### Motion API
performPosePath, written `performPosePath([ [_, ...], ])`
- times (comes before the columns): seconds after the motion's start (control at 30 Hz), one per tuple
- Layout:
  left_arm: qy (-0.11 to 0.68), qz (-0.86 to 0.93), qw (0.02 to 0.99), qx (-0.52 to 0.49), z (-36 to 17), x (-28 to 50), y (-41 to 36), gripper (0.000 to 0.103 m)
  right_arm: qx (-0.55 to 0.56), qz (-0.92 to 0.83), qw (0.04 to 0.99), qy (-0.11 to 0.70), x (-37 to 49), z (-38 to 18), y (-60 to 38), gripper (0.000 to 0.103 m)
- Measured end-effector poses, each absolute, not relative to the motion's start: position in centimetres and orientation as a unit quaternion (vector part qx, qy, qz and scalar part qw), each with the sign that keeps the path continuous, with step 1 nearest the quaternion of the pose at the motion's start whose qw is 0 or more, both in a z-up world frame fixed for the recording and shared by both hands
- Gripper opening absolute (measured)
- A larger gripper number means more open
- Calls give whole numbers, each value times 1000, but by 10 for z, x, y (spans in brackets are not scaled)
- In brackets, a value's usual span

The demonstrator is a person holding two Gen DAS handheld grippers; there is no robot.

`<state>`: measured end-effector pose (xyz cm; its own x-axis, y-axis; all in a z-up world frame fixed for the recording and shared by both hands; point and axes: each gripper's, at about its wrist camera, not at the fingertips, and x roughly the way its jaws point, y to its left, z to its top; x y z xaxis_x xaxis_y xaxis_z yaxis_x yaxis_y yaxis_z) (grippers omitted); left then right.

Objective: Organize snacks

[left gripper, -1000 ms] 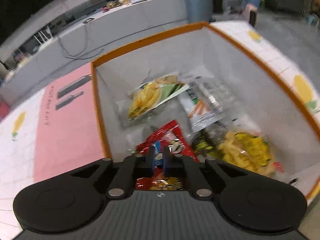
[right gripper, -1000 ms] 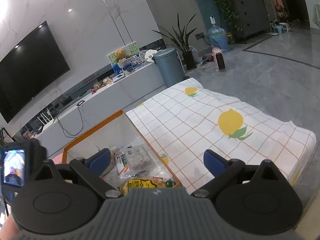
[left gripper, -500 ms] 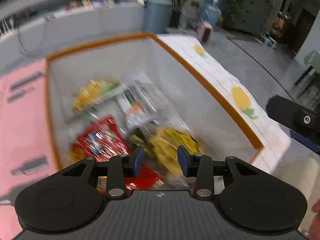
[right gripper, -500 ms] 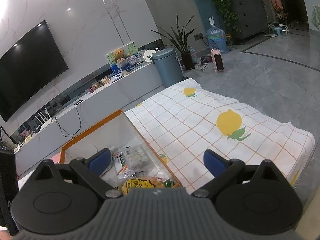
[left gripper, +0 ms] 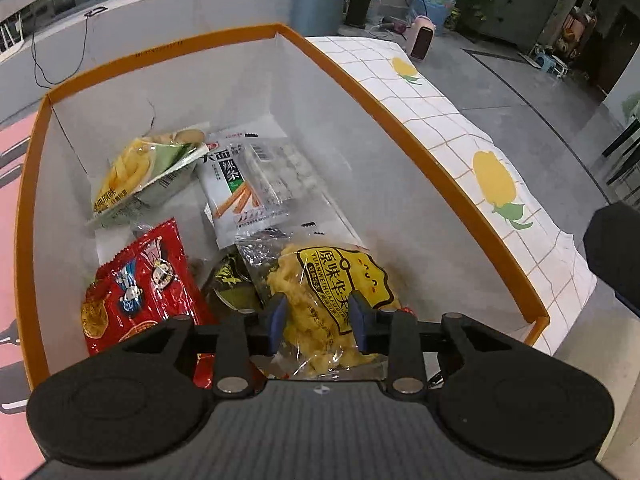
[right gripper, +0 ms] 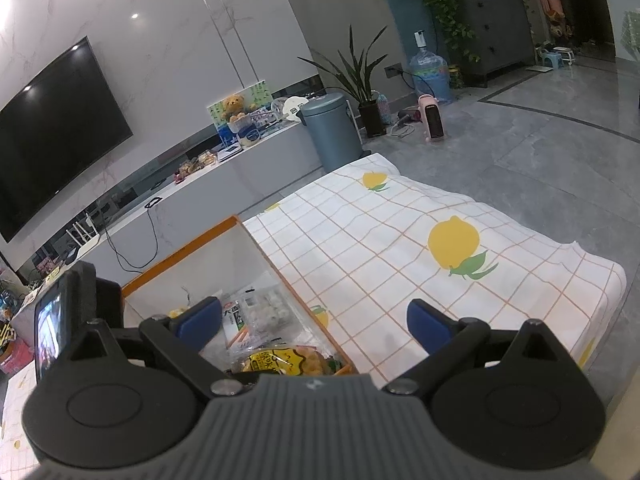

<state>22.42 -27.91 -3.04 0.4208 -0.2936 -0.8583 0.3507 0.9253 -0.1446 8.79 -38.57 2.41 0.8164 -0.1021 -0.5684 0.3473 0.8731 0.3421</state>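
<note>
Left tongs [left gripper: 316, 322] inside orange-rimmed box [left gripper: 360, 84], jaws closing either side of yellow snack bag [left gripper: 340, 284]; pads look just short of gripping it. Red snack packet [left gripper: 140, 284] just left, near box's left wall. White spicy-strip pack [left gripper: 236, 188] and yellow chip pack [left gripper: 136, 172] farther in; bare box floor beyond them to far wall. Right tongs [right gripper: 314, 322] spread wide, holding nothing, over box's right rim. Lemon-print cloth [right gripper: 400, 240] on counter bare, wide open.

Dim indoor light, sharp, fisheye-warped edges
</note>
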Motion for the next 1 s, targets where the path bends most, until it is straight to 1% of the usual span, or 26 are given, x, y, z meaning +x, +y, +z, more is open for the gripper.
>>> performPosePath([
  [0.1, 490, -184, 852, 25, -25, 217, -275, 37, 224, -126, 927, 274, 87, 25, -388, 97],
  [0.2, 454, -175, 874, 19, -8, 202, -264, 37, 232, -132, 926, 268, 84, 26, -393, 97],
  [0.27, 434, -173, 884, 19, 3, 192, -259, 41, 234, -134, 925, 269, 83, 25, -395, 97],
  [0.33, 421, -162, 892, 17, 17, 180, -252, 48, 234, -136, 923, 272, 83, 23, -397, 97],
  [0.4, 401, -144, 904, 26, 31, 164, -247, 51, 236, -131, 922, 276, 82, 22, -397, 97],
  [0.43, 393, -137, 909, 32, 38, 157, -246, 57, 251, -115, 921, 276, 81, 22, -399, 97],
  [0.53, 373, -118, 920, 30, 54, 134, -238, 66, 294, -77, 916, 261, 74, 23, -402, 97],
  [0.67, 343, -73, 936, -1, 68, 104, -223, 72, 286, -80, 917, 268, 69, 27, -398, 97],
  [0.73, 332, -65, 941, 9, 75, 87, -217, 83, 272, -75, 919, 277, 66, 32, -396, 98],
  [0.8, 339, -61, 939, 12, 82, 75, -213, 84, 246, -74, 922, 291, 58, 36, -388, 100],
  [0.9, 349, -64, 935, -1, 96, 60, -199, 84, 216, -106, 917, 318, 38, 39, -370, 100],
  [1.0, 354, -64, 933, -3, 110, 46, -190, 85, 189, -103, 912, 350, 20, 42, -349, 100],
])
